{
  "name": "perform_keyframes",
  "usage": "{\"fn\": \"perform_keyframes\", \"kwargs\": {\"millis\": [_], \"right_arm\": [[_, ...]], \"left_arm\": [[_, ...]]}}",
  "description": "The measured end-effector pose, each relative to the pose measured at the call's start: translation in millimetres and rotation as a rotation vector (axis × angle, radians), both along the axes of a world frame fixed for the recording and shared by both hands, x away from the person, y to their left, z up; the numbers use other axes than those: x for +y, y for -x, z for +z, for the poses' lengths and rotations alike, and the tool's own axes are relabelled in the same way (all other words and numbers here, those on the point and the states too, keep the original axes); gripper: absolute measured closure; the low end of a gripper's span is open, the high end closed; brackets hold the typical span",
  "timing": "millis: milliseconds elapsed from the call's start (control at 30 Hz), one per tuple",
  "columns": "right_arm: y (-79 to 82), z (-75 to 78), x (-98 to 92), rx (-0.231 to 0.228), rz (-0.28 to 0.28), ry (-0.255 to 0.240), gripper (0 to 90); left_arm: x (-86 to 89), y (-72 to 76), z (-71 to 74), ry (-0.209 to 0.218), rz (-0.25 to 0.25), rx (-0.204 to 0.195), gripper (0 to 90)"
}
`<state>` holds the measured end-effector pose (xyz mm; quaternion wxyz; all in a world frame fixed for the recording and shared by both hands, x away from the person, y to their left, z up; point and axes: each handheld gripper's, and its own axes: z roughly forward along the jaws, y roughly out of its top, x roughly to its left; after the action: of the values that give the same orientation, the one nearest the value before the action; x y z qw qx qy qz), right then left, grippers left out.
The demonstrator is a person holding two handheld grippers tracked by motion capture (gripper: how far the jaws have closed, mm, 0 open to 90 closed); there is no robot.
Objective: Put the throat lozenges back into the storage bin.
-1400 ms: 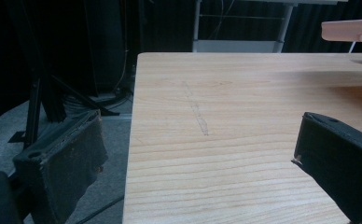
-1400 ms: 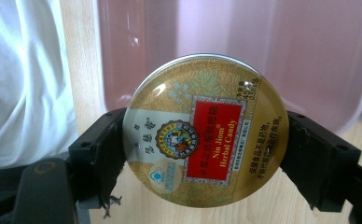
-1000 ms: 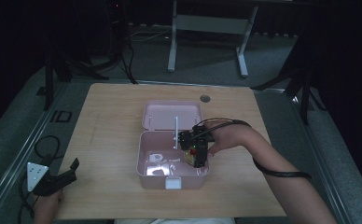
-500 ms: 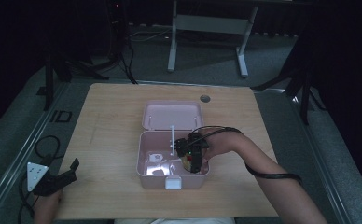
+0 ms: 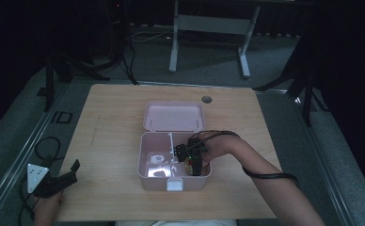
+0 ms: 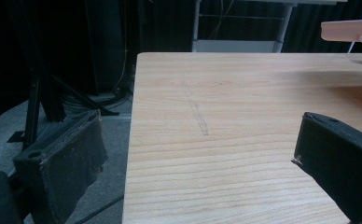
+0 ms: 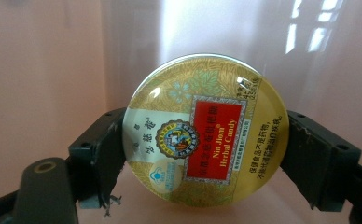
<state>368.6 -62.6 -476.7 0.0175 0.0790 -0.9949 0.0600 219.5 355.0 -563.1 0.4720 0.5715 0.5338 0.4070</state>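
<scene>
A pink box [image 5: 142,162] stands open mid-table, its lid [image 5: 173,116] laid back behind it. My right gripper [image 5: 193,161] reaches down into the box's right compartment. It is shut on a round gold candy tin [image 7: 206,149] with a red label, squeezed by its edges between the two fingers [image 7: 100,144]; pink box walls are close behind it. From above the tin [image 5: 188,165] is a small yellow spot under the gripper. My left gripper [image 5: 64,175] rests open at the table's front left edge, and the left gripper view [image 6: 202,133] has bare wood between its jaws.
A small pale object [image 5: 158,159] lies in the box's left compartment. A white latch [image 5: 173,184] sits on the box's front wall. A round cable hole [image 5: 207,99] is behind the lid. Desk legs and dark stands lie beyond the table [image 5: 110,122].
My right gripper, with the tin in it, has moved toward the front and lower into the box's right compartment. The left gripper has stayed still.
</scene>
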Motion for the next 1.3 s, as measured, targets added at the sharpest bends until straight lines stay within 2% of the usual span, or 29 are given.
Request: {"fn": "perform_keyframes", "kwargs": {"millis": [233, 400, 600, 700, 767, 833, 967, 1067, 1300], "right_arm": [[1.6, -9.0, 2.3, 0.015, 0.009, 0.035, 19.9], [0.1, -9.5, 3.3, 0.017, -0.029, 0.037, 19.6], [-0.6, -8.7, 3.7, 0.025, -0.058, 0.031, 15.1], [0.2, -7.5, 3.0, 0.028, -0.056, 0.026, 14.7], [1.3, -5.7, 2.8, 0.012, -0.044, 0.025, 14.3], [2.0, -0.6, 2.9, 0.004, -0.045, 0.011, 14.3], [1.7, 18.0, 0.9, 0.005, -0.049, -0.058, 13.6], [1.9, 32.9, -4.5, -0.010, -0.040, -0.102, 13.2], [0.4, 64.6, -23.9, -0.044, -0.071, -0.170, 13.0]], "left_arm": [[-0.2, 0.1, 0.0, -0.001, 0.000, -0.001, 2.5], [-0.1, 0.0, 0.0, -0.002, 0.000, 0.000, 2.4], [-0.2, 0.1, 0.0, -0.002, -0.001, 0.000, 2.5], [-0.1, 0.0, 0.0, -0.002, 0.000, 0.000, 2.5], [-0.1, 0.0, 0.0, -0.002, -0.001, 0.000, 2.5], [0.0, 0.0, 0.0, -0.001, -0.001, 0.001, 2.5], [-0.2, 0.1, 0.0, -0.002, 0.000, -0.001, 2.4], [-0.2, 0.0, 0.0, -0.002, 0.000, 0.001, 2.4], [-0.3, 0.0, 0.1, -0.003, 0.001, 0.001, 2.5]]}}
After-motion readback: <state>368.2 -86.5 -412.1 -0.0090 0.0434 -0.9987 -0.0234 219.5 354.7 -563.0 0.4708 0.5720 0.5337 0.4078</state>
